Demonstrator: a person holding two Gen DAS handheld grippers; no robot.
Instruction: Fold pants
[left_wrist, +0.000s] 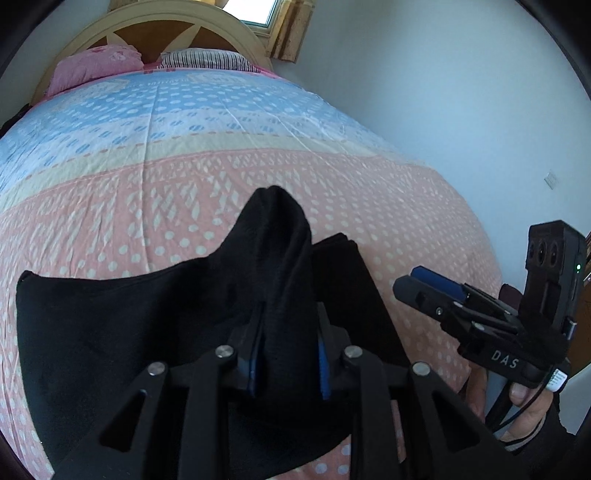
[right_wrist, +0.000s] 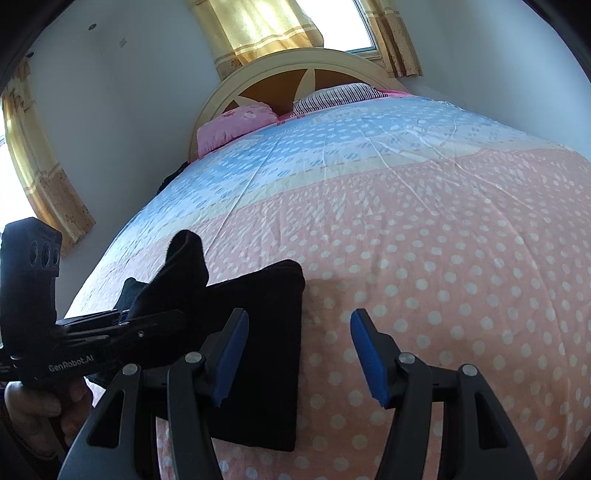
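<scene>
While the bed (right_wrist: 424, 229) fills both views, its quilted cover runs in pink, cream and blue bands with white dots, and a cream and brown arched wooden headboard (right_wrist: 280, 74) stands at the far end.

Black fabric pants (left_wrist: 110, 325) lie on the pink band near the foot of the bed. Part is spread flat to the left in the left wrist view; another part is stacked in a squared folded block (right_wrist: 266, 350), seen in the right wrist view. A bunched ridge of the cloth (left_wrist: 277, 229) rises off the cover.

A pink flowered pillow (right_wrist: 236, 123) and a striped pillow (right_wrist: 332, 94) rest against the headboard, side by side. Yellow-gold curtains (right_wrist: 258, 26) hang at the window above.

Left gripper (left_wrist: 288, 354): fingers (left_wrist: 253, 354) narrowly apart, blue pads on either side of the bunched ridge and pinching it. No earlier frame to compare.

Right gripper (right_wrist: 299, 354): fingers (right_wrist: 369, 358) about half spread, nothing between them, held above the cover with the left pad over the folded block's edge. A hand (left_wrist: 532, 402) grips its handle.
</scene>
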